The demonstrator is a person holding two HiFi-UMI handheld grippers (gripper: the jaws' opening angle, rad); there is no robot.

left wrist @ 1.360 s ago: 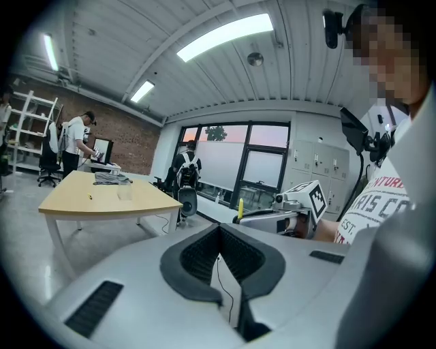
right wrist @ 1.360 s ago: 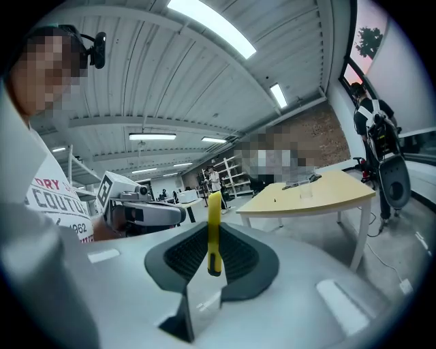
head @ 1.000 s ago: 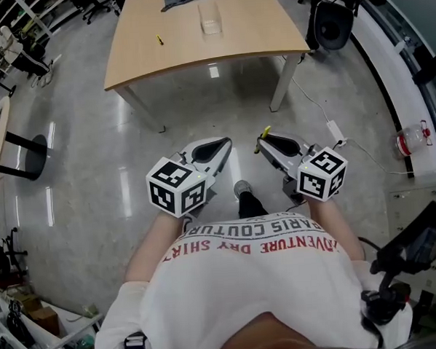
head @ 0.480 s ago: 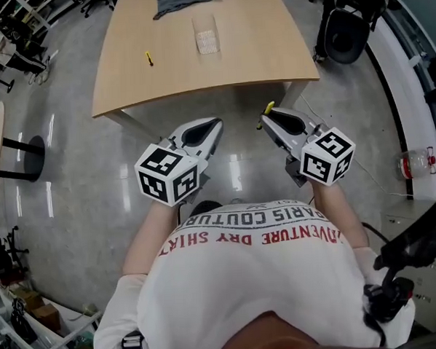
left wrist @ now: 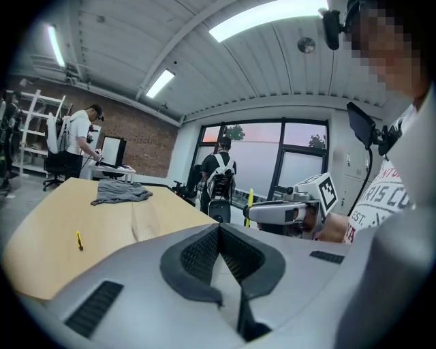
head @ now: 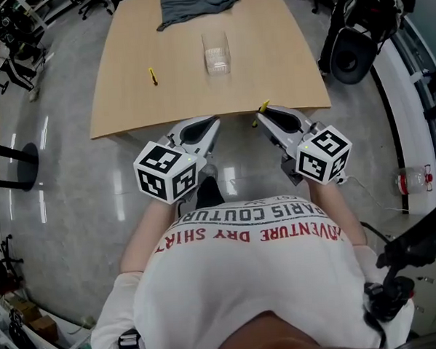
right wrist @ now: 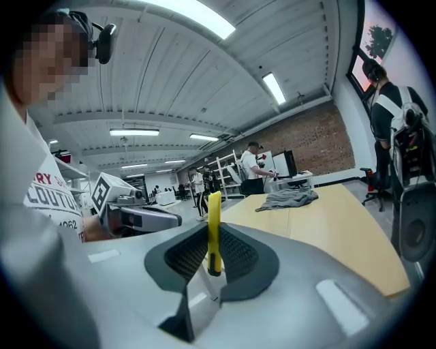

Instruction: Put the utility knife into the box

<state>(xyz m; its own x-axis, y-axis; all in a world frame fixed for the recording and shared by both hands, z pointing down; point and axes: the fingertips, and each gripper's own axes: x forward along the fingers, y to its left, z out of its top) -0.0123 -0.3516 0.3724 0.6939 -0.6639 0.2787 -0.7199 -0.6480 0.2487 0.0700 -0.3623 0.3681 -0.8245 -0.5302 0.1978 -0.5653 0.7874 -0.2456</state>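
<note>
Table [head: 270, 58] closer, right gripper [head: 260, 121] clamping utility knife [right wrist: 214, 221] — left gripper [head: 215, 123] closed.

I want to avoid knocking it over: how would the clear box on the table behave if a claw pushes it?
The box looks thin, clear and empty, so probably light; it would likely slide on the smooth table. It seems taller than wide, so a high push may tip it.

Grey cloth [head: 194, 2] on wooden table [head: 126, 98]; black chair [head: 352, 54] near.
</note>
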